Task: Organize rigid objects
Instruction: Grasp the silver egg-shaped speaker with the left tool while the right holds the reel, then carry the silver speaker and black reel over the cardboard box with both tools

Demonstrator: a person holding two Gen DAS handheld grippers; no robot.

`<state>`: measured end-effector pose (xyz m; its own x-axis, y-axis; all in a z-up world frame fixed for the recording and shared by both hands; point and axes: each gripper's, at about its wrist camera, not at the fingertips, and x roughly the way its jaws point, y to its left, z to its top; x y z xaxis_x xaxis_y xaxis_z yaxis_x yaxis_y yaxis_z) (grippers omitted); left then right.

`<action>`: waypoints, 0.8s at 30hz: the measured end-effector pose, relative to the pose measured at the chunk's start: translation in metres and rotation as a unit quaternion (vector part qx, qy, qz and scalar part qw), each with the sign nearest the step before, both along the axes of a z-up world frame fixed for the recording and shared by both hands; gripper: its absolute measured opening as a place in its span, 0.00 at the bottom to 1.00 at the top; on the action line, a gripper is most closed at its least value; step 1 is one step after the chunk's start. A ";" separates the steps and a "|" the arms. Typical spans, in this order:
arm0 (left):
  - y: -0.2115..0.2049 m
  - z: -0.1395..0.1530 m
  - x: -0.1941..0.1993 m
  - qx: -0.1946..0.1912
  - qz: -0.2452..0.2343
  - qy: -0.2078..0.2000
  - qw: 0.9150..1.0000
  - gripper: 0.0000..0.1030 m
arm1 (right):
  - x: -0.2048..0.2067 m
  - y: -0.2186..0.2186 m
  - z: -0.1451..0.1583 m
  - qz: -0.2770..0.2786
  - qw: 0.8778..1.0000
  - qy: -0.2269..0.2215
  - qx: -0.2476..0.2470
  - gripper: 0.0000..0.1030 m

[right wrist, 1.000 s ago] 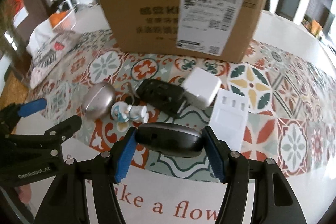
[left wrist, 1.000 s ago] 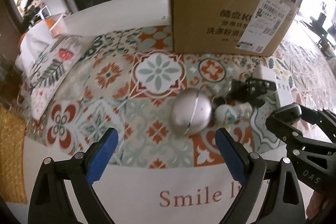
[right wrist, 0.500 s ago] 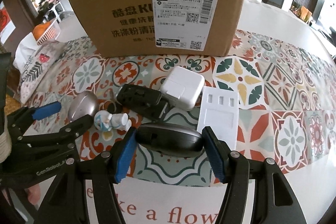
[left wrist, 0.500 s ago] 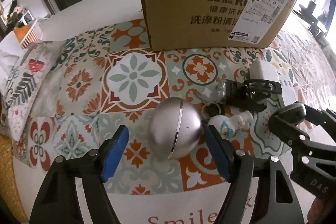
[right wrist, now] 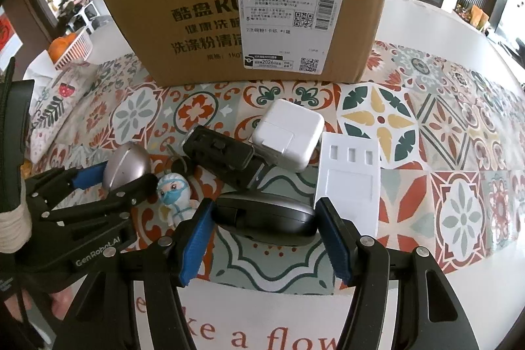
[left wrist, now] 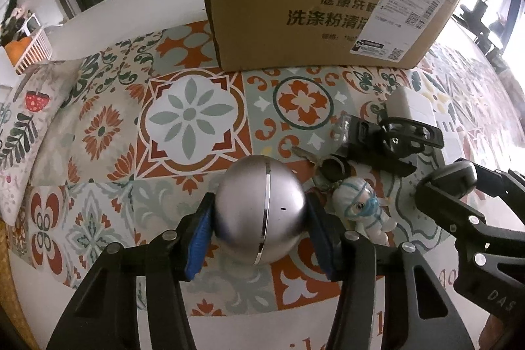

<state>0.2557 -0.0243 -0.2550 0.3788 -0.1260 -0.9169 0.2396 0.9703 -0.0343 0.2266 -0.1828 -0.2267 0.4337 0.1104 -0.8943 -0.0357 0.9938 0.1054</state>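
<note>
My left gripper [left wrist: 261, 218] is shut on a silver egg-shaped case [left wrist: 261, 209] that rests on the patterned cloth; the case also shows in the right wrist view [right wrist: 126, 164]. My right gripper [right wrist: 264, 228] is shut on a dark grey computer mouse [right wrist: 265, 217], held just above the cloth. Between them lie a small masked figurine keychain [right wrist: 174, 195], a black clip holder [right wrist: 223, 153], a white charger block [right wrist: 288, 133] and a white plastic plate [right wrist: 349, 173]. A brown cardboard box [right wrist: 249, 12] stands behind them.
The patterned tablecloth [left wrist: 190, 117] covers a white table. A floral cushion [left wrist: 23, 133] lies at the left. A white basket with orange contents [right wrist: 70, 50] sits at the far left. The cloth's front edge carries red lettering [right wrist: 236, 337].
My left gripper moved forward and closed its jaws around the silver egg case. My right gripper kept hold of the mouse and moved a little closer to the box.
</note>
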 end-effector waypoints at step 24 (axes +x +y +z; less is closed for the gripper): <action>0.004 0.122 -0.038 -0.033 0.019 -0.113 0.993 0.51 | -0.022 -0.005 0.096 0.006 0.995 -0.097 0.010 0.61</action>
<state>0.2176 -0.0206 -0.1331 0.5804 -0.1645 -0.7975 0.2108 0.9763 -0.0480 0.2045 -0.1883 -0.1310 0.5966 0.1345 -0.7912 -0.0700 0.9908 0.1157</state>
